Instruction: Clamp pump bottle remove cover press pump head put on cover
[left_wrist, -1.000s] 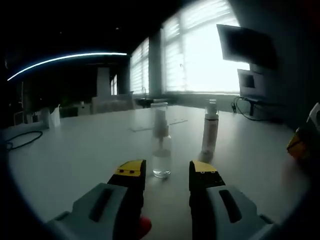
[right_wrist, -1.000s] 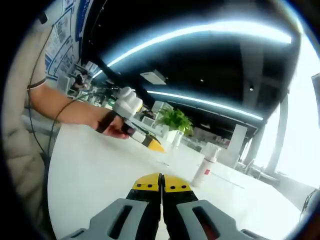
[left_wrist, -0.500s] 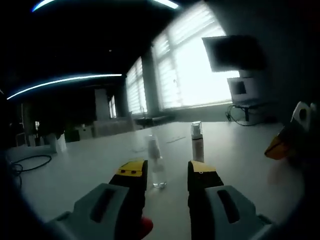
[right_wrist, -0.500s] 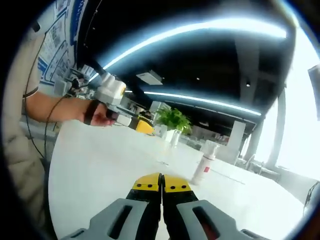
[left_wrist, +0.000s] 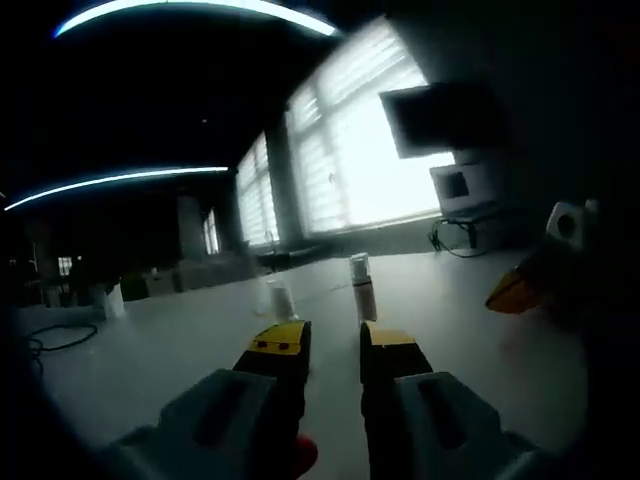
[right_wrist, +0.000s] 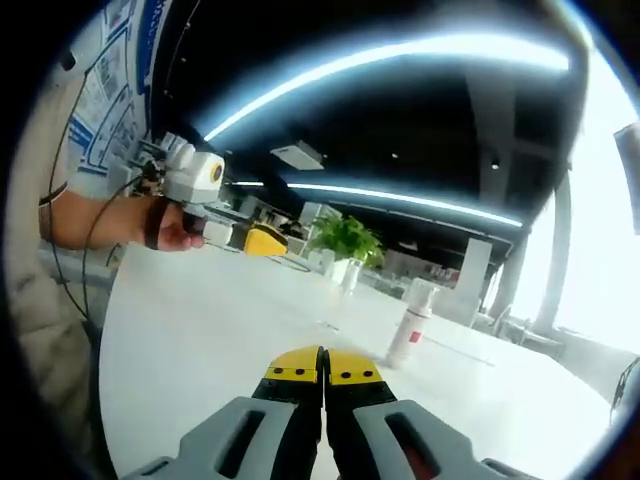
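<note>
The white pump bottle (left_wrist: 359, 287) stands upright on the worktop (left_wrist: 440, 300), straight ahead of my left fingers (left_wrist: 330, 343), which are a little open. My right fingers (right_wrist: 322, 369) are closed on nothing, with that bottle (right_wrist: 407, 325) farther off.

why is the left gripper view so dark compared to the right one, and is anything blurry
Left gripper view: the bright window backlights the scene, so the room and left gripper go dark; the clear bottle looks smeared and faint, while the white bottle reads sharper. Right gripper view: evenly lit, white bottle and table clear, ceiling light strips bent by the fisheye.
</note>
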